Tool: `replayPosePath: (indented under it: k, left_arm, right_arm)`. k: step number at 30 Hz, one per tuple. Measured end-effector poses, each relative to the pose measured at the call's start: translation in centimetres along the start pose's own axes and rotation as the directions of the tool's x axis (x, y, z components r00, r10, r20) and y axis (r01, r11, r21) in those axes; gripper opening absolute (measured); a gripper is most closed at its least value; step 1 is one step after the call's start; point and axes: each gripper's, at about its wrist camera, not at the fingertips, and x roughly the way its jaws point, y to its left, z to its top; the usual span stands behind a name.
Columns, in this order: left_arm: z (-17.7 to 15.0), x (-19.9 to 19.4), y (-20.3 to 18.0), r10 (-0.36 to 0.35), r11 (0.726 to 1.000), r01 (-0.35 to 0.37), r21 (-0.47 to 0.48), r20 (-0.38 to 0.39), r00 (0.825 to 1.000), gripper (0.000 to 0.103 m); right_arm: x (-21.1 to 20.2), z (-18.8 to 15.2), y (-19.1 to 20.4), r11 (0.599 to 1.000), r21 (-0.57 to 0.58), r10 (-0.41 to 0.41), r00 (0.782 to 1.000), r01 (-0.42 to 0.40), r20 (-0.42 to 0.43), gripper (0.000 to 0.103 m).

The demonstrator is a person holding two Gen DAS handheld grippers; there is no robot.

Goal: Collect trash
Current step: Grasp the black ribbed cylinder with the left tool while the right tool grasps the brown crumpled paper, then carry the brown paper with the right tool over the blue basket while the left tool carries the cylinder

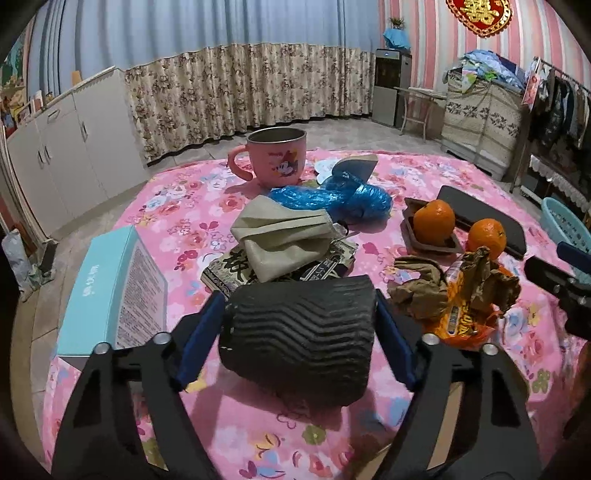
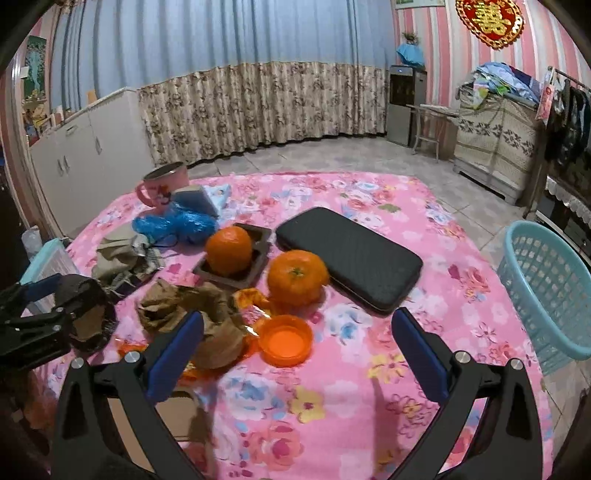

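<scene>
A pink floral surface (image 2: 369, 387) stands in a curtained room. Beside the orange (image 2: 297, 277), crumpled brown paper (image 2: 207, 314). The left gripper (image 1: 301, 325) clamps a black ribbed cup (image 1: 299, 328); the right gripper (image 2: 295, 360) gapes empty.

I'm looking at pink-striped wallpaper (image 2: 424, 37), a blue curtain with a floral beige lower band (image 2: 258, 103), white low cabinets (image 1: 70, 155) on the left, grey floor tiles (image 2: 369, 155), and a red-gold wall ornament (image 2: 489, 20).

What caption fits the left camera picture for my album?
Left gripper closing around a black ridged cup on the flowery pink cloth.
</scene>
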Motion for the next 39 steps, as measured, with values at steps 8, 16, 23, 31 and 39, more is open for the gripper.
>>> replayPosePath:
  k: [8, 16, 23, 31, 39]
  left_arm:
    - [0.1, -1.4, -0.2, 0.019, 0.999, -0.020, 0.028, 0.017, 1.000, 0.075]
    - [0.3, -2.1, 1.0, 0.038, 0.999, -0.038, -0.007, 0.025, 0.999, 0.075]
    - [0.8, -3.0, 0.6, 0.054, 0.999, -0.054, -0.008, 0.065, 0.996, 0.075]
    - [3.8, -6.3, -2.8, 0.065, 0.997, -0.072, 0.035, 0.172, 0.983, 0.075]
    - [9.7, -7.6, -12.2, -0.029, 0.998, 0.014, 0.066, 0.246, 0.969, 0.075]
  right_arm:
    - [1.2, -0.3, 2.4, 0.997, -0.074, 0.002, 0.998, -0.007, -0.059, 0.098]
    - [3.6, -0.7, 3.8, 0.992, -0.090, 0.073, 0.985, -0.088, -0.153, 0.041]
    - [0.7, 0.6, 3.0, 0.986, -0.094, 0.133, 0.990, -0.138, -0.057, 0.034]
    - [-4.5, 3.7, -5.4, 0.998, -0.047, 0.037, 0.998, -0.035, 0.047, 0.035]
    - [-8.6, 7.1, -19.6, 0.977, 0.123, -0.187, 0.974, 0.171, 0.127, 0.035]
